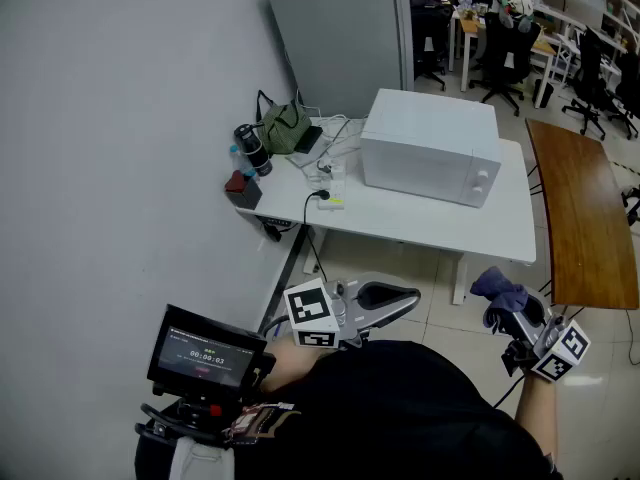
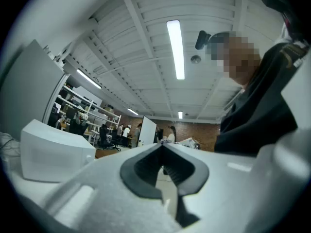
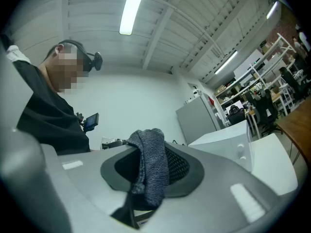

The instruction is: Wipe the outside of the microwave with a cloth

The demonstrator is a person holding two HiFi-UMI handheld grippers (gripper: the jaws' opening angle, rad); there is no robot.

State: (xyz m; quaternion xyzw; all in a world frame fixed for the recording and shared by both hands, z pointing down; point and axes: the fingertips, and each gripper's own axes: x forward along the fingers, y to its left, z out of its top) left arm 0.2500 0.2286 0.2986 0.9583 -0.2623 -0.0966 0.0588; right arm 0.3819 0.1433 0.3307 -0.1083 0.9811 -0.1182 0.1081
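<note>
A white microwave (image 1: 432, 146) stands on a white table (image 1: 420, 223) in the head view, its door and knobs facing the front right. It also shows in the left gripper view as the microwave (image 2: 53, 152) at the left, and in the right gripper view as the microwave (image 3: 228, 140) at the right. My right gripper (image 1: 508, 315) is held low, in front of the table's right end, shut on a blue-grey cloth (image 1: 497, 290); the cloth (image 3: 151, 169) hangs between its jaws. My left gripper (image 1: 398, 298) is held near my body, shut and empty.
At the table's left end lie a green bag (image 1: 285, 128), a dark bottle (image 1: 249, 148), a red and black box (image 1: 242, 188) and a power strip with cables (image 1: 330, 183). A grey cabinet (image 1: 345, 33) stands behind. A brown wooden table (image 1: 580, 208) is at the right, office chairs beyond.
</note>
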